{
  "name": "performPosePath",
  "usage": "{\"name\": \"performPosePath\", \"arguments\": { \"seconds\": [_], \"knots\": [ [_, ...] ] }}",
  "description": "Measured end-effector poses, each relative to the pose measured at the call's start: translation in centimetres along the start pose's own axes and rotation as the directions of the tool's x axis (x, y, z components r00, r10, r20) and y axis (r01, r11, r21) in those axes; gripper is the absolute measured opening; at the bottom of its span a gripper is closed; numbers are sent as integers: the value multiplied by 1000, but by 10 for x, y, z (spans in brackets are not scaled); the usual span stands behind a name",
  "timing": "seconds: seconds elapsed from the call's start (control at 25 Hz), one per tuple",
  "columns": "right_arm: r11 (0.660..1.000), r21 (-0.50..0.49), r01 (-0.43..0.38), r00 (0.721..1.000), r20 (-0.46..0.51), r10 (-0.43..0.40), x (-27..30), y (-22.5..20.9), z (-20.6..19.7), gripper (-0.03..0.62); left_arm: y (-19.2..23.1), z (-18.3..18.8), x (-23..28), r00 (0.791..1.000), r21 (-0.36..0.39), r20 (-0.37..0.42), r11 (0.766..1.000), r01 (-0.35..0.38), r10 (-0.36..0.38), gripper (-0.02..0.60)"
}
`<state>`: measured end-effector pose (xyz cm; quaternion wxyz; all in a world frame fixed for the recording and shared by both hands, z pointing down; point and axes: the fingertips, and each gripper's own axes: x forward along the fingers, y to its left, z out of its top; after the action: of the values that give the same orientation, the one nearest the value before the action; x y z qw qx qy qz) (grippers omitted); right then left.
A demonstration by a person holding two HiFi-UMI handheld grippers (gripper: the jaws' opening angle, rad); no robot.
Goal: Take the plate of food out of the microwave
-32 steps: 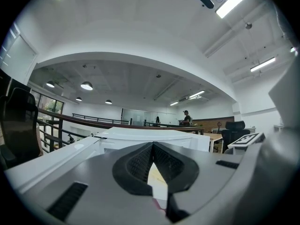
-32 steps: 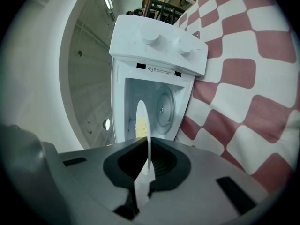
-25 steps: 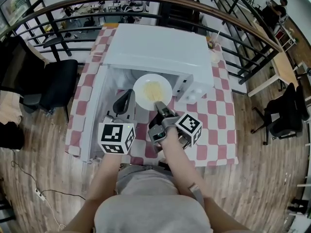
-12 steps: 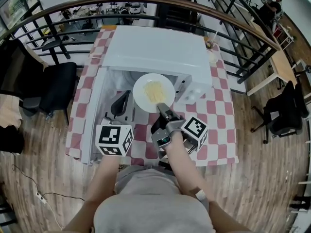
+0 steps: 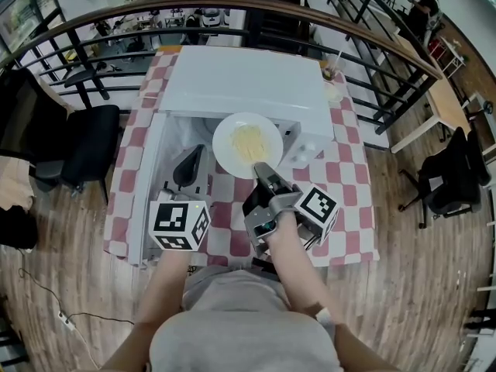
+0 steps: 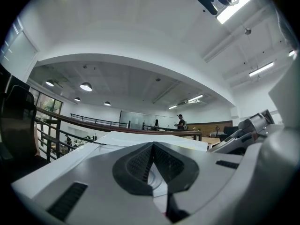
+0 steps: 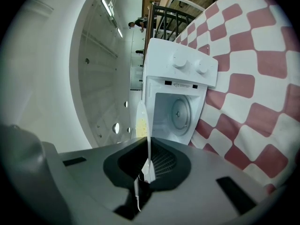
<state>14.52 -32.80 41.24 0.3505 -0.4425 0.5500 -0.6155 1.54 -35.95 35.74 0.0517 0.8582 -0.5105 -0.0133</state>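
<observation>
A white plate (image 5: 248, 144) of yellow food hangs in front of the white microwave (image 5: 248, 80), level with its top front edge. My right gripper (image 5: 263, 170) is shut on the plate's near rim. In the right gripper view the plate (image 7: 142, 118) stands edge-on between the jaws of that gripper (image 7: 147, 165), and behind it is the open cavity (image 7: 176, 114) with its turntable. My left gripper (image 5: 191, 164) hovers left of the plate by the opening. Its jaws look shut and empty in the left gripper view (image 6: 152, 149).
The microwave door (image 5: 146, 184) stands swung open to the left. The red-and-white checked cloth (image 5: 345, 200) covers the table. A cup with a straw (image 5: 335, 70) stands at the back right. A railing runs behind, and a black chair (image 5: 85, 142) is at the left.
The right gripper has lifted the plate, which now looks larger and nearer, and drawn it slightly right and toward me. The left gripper has barely moved.
</observation>
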Motion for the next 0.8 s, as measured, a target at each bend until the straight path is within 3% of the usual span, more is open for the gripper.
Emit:
{"name": "performPosePath", "arguments": {
  "seconds": [0.6,0.8],
  "knots": [
    [1000,3,-5,999,47,5,9,8,17,32,-15,9,12,1000,7,16,1000,21,-21,3],
    [1000,13,-2,999,51,2,12,9,19,32,-21,14,15,999,41,22,999,26,-27,3]
  ]
}}
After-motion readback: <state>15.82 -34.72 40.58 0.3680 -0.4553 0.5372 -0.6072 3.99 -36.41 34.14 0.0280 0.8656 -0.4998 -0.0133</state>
